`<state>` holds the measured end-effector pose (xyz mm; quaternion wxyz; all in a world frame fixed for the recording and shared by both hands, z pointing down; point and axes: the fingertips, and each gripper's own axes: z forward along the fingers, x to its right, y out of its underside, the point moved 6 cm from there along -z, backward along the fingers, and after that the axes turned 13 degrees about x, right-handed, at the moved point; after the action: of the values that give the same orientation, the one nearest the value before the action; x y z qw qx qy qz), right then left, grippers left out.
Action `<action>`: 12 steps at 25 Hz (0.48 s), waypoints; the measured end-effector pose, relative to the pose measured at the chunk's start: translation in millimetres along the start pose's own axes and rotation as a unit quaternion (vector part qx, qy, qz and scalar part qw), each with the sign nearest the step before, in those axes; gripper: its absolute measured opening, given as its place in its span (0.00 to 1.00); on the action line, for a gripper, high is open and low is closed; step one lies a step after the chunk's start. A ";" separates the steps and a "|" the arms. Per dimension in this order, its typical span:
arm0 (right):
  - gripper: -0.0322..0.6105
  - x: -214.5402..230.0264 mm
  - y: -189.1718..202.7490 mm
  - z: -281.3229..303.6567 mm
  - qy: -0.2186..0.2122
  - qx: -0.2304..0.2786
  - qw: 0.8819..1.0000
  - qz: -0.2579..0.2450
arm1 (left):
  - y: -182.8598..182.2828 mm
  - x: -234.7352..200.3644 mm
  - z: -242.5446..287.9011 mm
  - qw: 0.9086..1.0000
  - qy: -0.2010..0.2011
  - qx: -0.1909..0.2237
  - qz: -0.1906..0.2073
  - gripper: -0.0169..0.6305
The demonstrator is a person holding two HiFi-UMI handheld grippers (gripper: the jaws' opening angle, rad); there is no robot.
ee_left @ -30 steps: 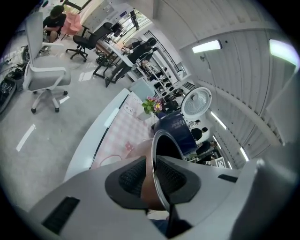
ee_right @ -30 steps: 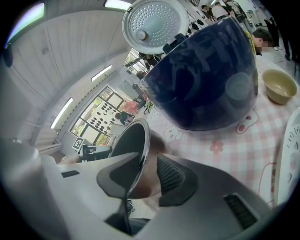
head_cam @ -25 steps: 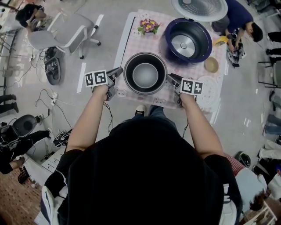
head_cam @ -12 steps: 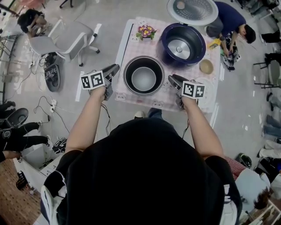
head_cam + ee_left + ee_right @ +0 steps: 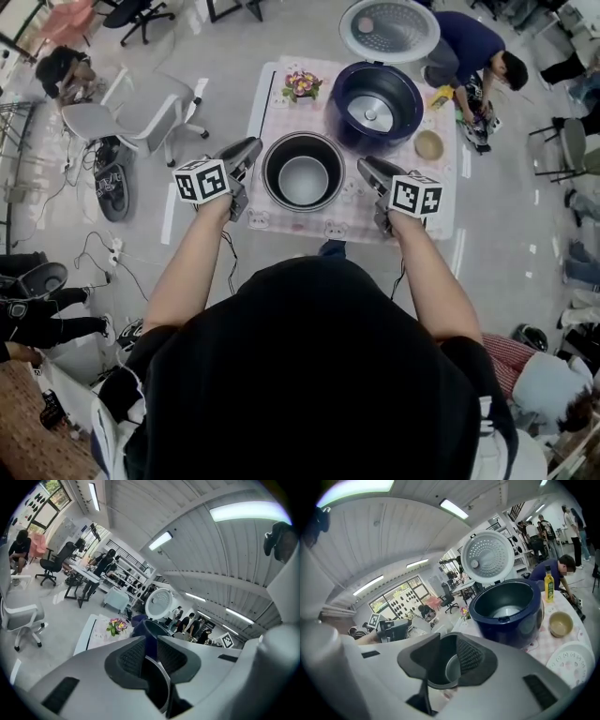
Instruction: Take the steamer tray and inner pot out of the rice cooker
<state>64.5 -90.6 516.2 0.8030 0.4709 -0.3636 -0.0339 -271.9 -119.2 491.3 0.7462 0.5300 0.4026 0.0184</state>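
The dark inner pot (image 5: 303, 172) stands upright on the pink checked tablecloth (image 5: 272, 211), near its front edge, with bare metal showing inside. My left gripper (image 5: 251, 148) hovers beside its left rim and my right gripper (image 5: 366, 166) beside its right rim, both apart from it. Both pairs of jaws are closing with nothing pressed between the pads. Through the gap of each I see the pot (image 5: 161, 679) (image 5: 451, 667) lying beyond. The white perforated steamer tray (image 5: 571, 660) lies on the table to the right.
The dark blue rice cooker (image 5: 375, 103) stands behind the pot with its lid (image 5: 389, 28) up. A small bowl (image 5: 429, 144) and a flower bunch (image 5: 302, 84) share the table. A person (image 5: 478, 47) crouches at the far right; an office chair (image 5: 122, 117) stands left.
Both grippers touched the pot's rim a second ago; now they stand off it and higher. The pot stays on the table, and the whole scene looks smaller and farther.
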 end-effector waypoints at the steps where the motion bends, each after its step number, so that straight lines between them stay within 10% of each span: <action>1: 0.23 -5.8 -6.0 -4.0 -0.001 0.008 1.000 -0.007 | -3.1 8.3 1.2 1.000 0.009 0.003 0.006 0.17; 12: 0.21 -37.2 -46.0 -39.8 0.005 0.068 0.996 -0.061 | -21.5 59.2 12.8 0.996 0.056 0.007 0.070 0.15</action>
<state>75.0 -72.2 448.2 0.7671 0.5464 -0.3314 -0.0558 -232.6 -111.6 441.1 0.7155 0.5604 0.4057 0.0971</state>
